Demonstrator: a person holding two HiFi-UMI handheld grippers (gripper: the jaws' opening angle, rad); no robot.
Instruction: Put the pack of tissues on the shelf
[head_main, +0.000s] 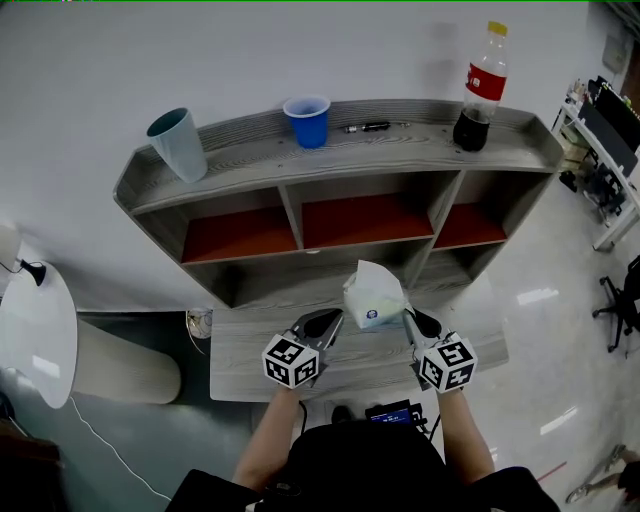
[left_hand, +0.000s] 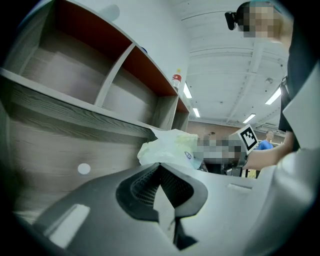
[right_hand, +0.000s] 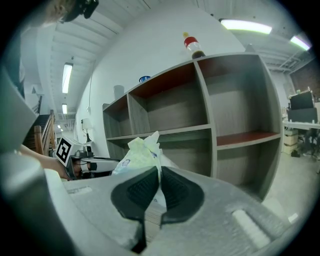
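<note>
The pack of tissues (head_main: 373, 292), a pale crinkled wrapper with a small blue mark, hangs upright above the low grey board (head_main: 240, 362) in front of the shelf unit (head_main: 340, 152). My left gripper (head_main: 338, 318) is shut on its left lower edge and my right gripper (head_main: 408, 316) is shut on its right lower edge. In the left gripper view the pack (left_hand: 167, 147) rises just past the closed left gripper (left_hand: 160, 168). In the right gripper view a thin fold of the pack (right_hand: 140, 152) runs down between the pads of the right gripper (right_hand: 159, 172). The red-backed compartments (head_main: 355, 220) stand beyond it.
On the shelf's top board stand a teal cup (head_main: 178, 143), a blue cup (head_main: 307, 121), a pen (head_main: 368, 127) and a cola bottle (head_main: 481, 90). A round white table (head_main: 35, 335) is at the left, a desk (head_main: 610, 150) and an office chair (head_main: 620, 300) at the right.
</note>
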